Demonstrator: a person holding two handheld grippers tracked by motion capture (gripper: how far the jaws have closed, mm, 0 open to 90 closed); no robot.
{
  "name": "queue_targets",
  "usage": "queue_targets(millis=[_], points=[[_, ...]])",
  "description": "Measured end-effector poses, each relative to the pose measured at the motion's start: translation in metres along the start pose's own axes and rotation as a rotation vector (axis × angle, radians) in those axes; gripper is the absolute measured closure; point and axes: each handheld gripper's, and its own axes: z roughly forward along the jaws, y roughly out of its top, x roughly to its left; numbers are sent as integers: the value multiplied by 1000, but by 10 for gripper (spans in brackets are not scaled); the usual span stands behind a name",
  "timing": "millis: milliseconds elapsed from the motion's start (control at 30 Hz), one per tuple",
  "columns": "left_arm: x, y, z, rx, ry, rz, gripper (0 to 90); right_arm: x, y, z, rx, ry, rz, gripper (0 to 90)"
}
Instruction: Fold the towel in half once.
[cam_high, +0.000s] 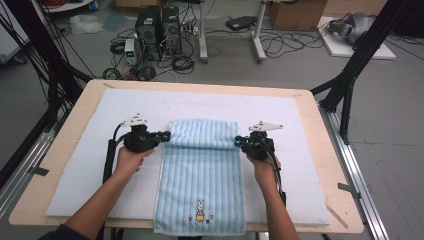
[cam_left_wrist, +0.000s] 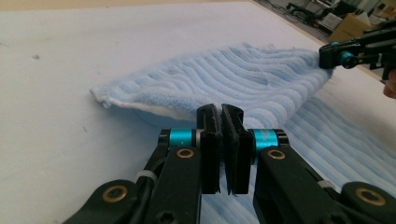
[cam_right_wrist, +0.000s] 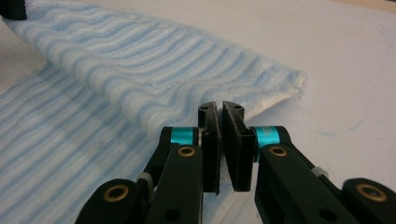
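Observation:
A light blue striped towel (cam_high: 202, 175) lies lengthwise on a white mat (cam_high: 75, 160), and its near end, with a small embroidered rabbit (cam_high: 200, 210), hangs over the table's front edge. The far end is folded back toward the person as a raised band (cam_high: 202, 132). My left gripper (cam_high: 167, 134) is shut on the band's left edge, seen close up in the left gripper view (cam_left_wrist: 220, 112) against the towel (cam_left_wrist: 233, 79). My right gripper (cam_high: 238, 141) is shut on the right edge (cam_right_wrist: 219, 109), with the folded layer (cam_right_wrist: 140, 70) lifted behind it. The right gripper (cam_left_wrist: 327, 55) also appears far off in the left gripper view.
The mat covers most of a wooden table (cam_high: 330, 150). Beyond the far edge, on the floor, stand computer cases (cam_high: 155, 30) amid cables. Black frame legs (cam_high: 350, 85) rise at the right and left. A metal rail (cam_high: 360, 185) runs along the right side.

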Motion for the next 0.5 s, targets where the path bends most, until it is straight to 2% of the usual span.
queue_targets(millis=[200,367,433,467,500], points=[[-11,-15,-8,22,-31,4,854,10,-14,-14,-3,17,1,857],[-16,-25,-10,66,-21,27,853,18,-25,-18,30,18,-16,854],[-16,-29,-9,74,-3,19,838,19,-27,-17,33,13,-23,830],[-15,-30,-9,73,20,17,802,19,-28,-17,34,4,-21,785],[-14,-30,-8,68,55,17,705,19,-28,-17,32,-7,-22,733]])
